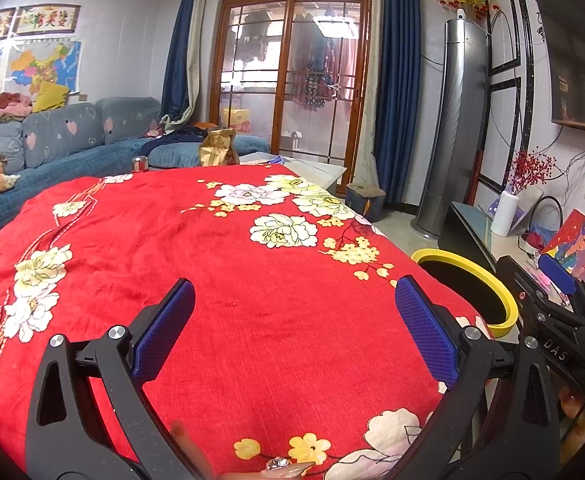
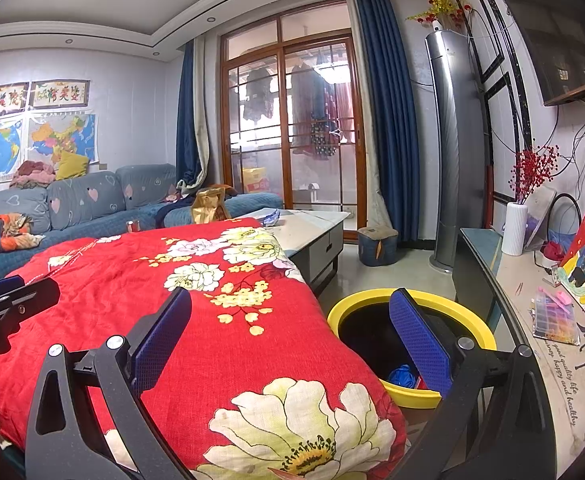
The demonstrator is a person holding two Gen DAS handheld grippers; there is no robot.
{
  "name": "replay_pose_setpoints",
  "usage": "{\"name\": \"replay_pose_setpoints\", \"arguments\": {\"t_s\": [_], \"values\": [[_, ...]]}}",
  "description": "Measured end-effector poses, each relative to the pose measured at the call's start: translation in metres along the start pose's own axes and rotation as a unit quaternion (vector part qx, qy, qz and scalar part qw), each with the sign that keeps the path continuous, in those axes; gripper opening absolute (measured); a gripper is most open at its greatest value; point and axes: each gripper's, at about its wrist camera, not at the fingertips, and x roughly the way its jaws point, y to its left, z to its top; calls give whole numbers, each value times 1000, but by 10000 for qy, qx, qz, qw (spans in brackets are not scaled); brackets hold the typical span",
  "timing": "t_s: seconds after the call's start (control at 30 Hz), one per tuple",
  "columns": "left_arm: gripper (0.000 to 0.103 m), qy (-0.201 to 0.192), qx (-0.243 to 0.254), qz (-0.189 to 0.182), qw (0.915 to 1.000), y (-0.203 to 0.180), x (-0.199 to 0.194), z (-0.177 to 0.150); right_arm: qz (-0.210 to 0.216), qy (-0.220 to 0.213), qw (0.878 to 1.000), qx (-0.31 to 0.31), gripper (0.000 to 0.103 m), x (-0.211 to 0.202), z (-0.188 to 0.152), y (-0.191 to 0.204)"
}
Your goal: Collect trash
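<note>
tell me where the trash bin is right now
The yellow-rimmed bin stands on the floor off the red floral cloth's right edge, beside the TV cabinet.

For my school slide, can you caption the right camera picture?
Open right gripper above a red flowered cloth, beside a yellow-rimmed bin holding blue trash.

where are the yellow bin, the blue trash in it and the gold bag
yellow bin (image 2: 468, 316), right wrist view, far rim
blue trash (image 2: 402, 376), right wrist view, its middle
gold bag (image 1: 217, 148), left wrist view, front face
</note>
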Motion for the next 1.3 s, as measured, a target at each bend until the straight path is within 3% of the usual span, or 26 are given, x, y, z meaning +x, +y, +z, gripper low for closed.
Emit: {"name": "replay_pose_setpoints", "arguments": {"t_s": [0.77, 1.03, 1.23, 1.3], "values": [[92, 22, -28, 7, 10000, 2, 1, -2, -4, 7, 10000, 14, 96, 0, 0, -1], [92, 202, -31, 72, 9998, 5, 9, -5, -5, 53, 10000, 34, 96, 1, -1, -3], [92, 407, -319, 163, 9985, 25, 17, -3, 293, 365, 9989, 77, 96, 17, 9, 11], [92, 476, -566, 328, 9967, 48, 20, 4, 667, 543, 9962, 147, 96, 30, 23, 33]]}}
